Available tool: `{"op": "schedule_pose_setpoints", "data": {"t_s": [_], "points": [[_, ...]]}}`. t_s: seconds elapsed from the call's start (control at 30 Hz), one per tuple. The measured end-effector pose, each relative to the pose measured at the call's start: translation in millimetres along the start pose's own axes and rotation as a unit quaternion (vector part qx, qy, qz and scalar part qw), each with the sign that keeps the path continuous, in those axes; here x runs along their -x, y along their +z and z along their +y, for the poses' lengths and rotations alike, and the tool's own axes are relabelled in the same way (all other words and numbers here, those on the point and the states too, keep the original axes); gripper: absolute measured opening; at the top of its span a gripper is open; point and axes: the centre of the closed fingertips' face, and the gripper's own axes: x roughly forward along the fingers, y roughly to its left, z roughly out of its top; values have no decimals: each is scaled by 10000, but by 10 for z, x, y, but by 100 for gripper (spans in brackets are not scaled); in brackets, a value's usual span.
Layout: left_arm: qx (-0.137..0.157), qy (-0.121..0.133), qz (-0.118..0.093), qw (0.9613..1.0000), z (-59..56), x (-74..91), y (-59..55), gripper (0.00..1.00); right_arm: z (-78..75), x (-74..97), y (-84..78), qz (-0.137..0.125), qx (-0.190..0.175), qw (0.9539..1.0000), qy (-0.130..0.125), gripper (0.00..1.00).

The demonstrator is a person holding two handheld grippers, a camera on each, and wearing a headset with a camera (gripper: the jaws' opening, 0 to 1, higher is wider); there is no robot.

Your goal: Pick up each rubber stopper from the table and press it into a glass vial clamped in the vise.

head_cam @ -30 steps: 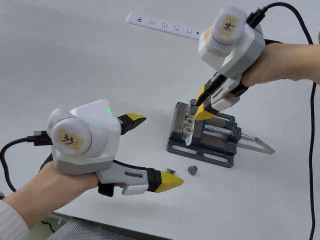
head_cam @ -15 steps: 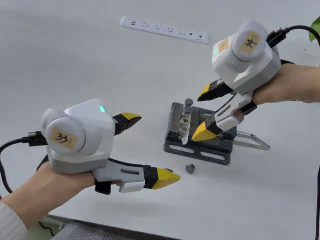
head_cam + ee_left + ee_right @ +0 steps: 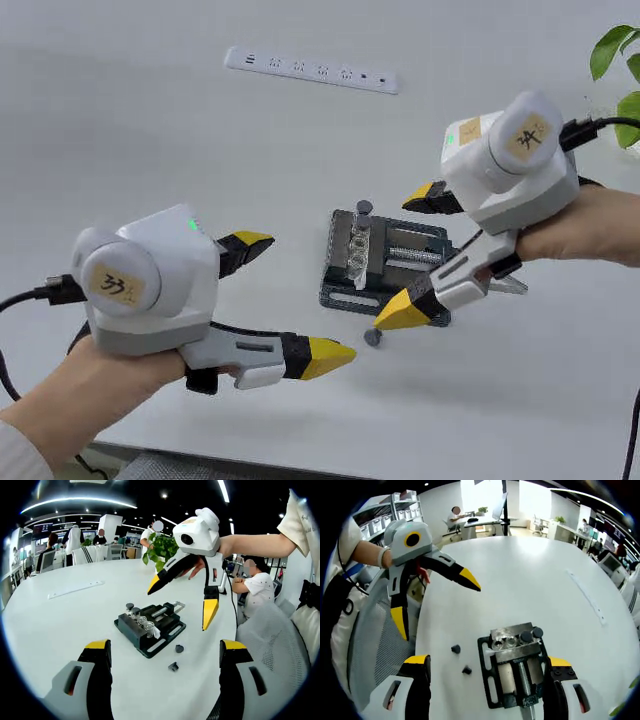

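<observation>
While the left gripper [image 3: 300, 297] and the right gripper [image 3: 408, 257] hover over the white table [image 3: 150, 120] with jaws wide apart and empty, two loose rubber stoppers [image 3: 455, 649] lie just beside the vise [image 3: 515, 653]. Four glass vials [image 3: 498, 642] stand clamped in it, two already stoppered.

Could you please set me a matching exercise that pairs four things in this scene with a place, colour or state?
Things:
1. power strip
2. vise
3. loose stopper
4. plant

Descriptions:
a. green, at the far right
b. grips a row of vials
c. white, long, at the far side
d. small, dark grey, lying in front of the clamp

Pairs: 1-c, 2-b, 3-d, 4-a
</observation>
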Motion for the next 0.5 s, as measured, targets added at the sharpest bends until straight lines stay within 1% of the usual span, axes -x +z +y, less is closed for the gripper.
{"op": "schedule_pose_setpoints", "data": {"t_s": [0.1, 0.2, 0.3, 0.4, 0.43, 0.5], "points": [[-3, -11, 21, 10000, 1, 3, -11, 88, 31, 33, -27, -122, -136, 9998, -36, 93], [-12, -9, 78, 10000, -8, -1, -33, 87, 77, 60, -89, -156, -203, 9997, -66, 93], [-49, -17, 151, 9999, -22, -14, -61, 86, 96, 89, -137, -251, -287, 9992, -126, 92], [-9, 15, 243, 9997, -7, -33, -120, 83, 140, 118, -206, -305, -400, 9986, -158, 92], [13, 6, 287, 9996, -22, -38, -129, 82, 152, 124, -228, -312, -434, 9984, -168, 92], [-3, 34, 403, 9992, -25, -55, -186, 80, 196, 146, -278, -338, -495, 9980, -190, 91]]}}
